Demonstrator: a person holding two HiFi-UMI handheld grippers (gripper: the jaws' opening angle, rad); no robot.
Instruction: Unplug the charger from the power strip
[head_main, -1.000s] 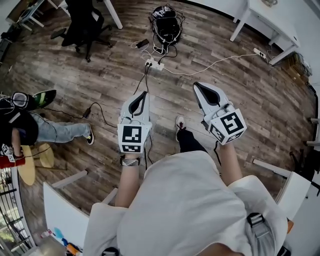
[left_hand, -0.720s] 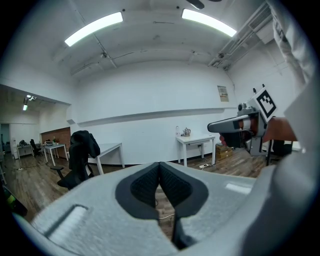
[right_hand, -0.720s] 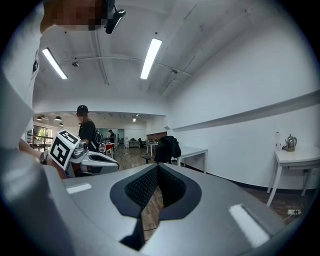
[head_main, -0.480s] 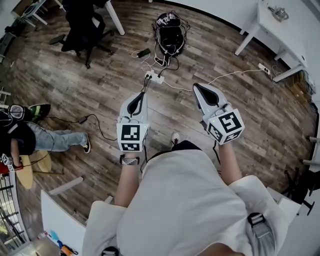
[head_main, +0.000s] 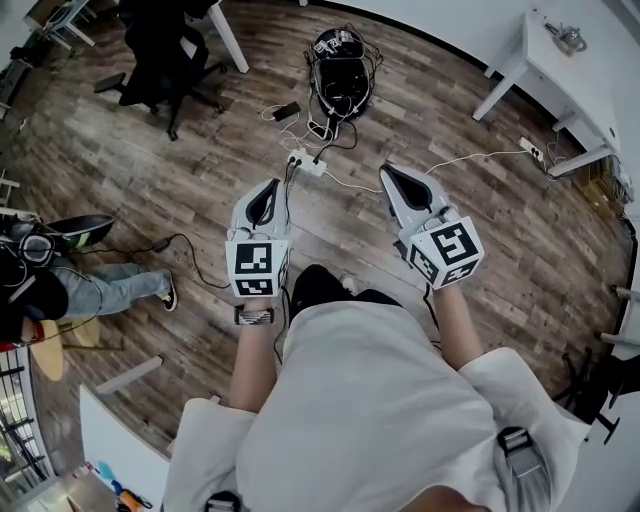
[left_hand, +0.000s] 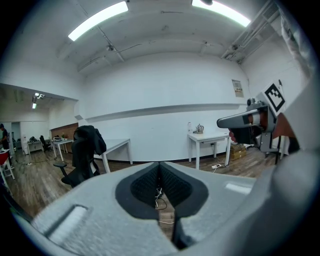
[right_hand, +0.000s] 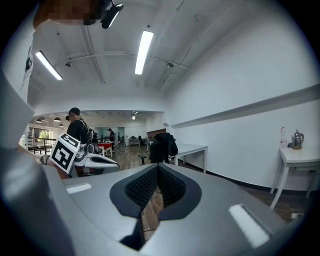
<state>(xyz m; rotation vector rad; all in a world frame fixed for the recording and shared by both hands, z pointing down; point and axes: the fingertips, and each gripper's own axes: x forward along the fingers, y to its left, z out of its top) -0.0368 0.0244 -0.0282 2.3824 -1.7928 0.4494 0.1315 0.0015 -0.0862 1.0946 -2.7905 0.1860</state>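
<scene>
Out front, level: left gripper (head_main: 273, 184); right gripper (head_main: 386, 171)

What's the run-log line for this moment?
left tool: shut, empty | right tool: shut, empty | power strip: on floor ahead, cables plugged in, untouched

A dark wood-plank floor (head_main: 120, 160) is seen. A white power strip (head_main: 307, 162) is laid on it, with black and white leads joined to it. Just beyond, a small black adapter (head_main: 286, 111) and a tangle of cables (head_main: 318, 125) are spread beside a black bag-like object (head_main: 341, 70). A white cable (head_main: 450, 158) is run across to a second strip (head_main: 531, 150) near a worktop leg (head_main: 575, 160). A black office chair (head_main: 165, 50) is stood well apart at the upper left, and a thin black cable (head_main: 190, 225) is trailed leftward
</scene>
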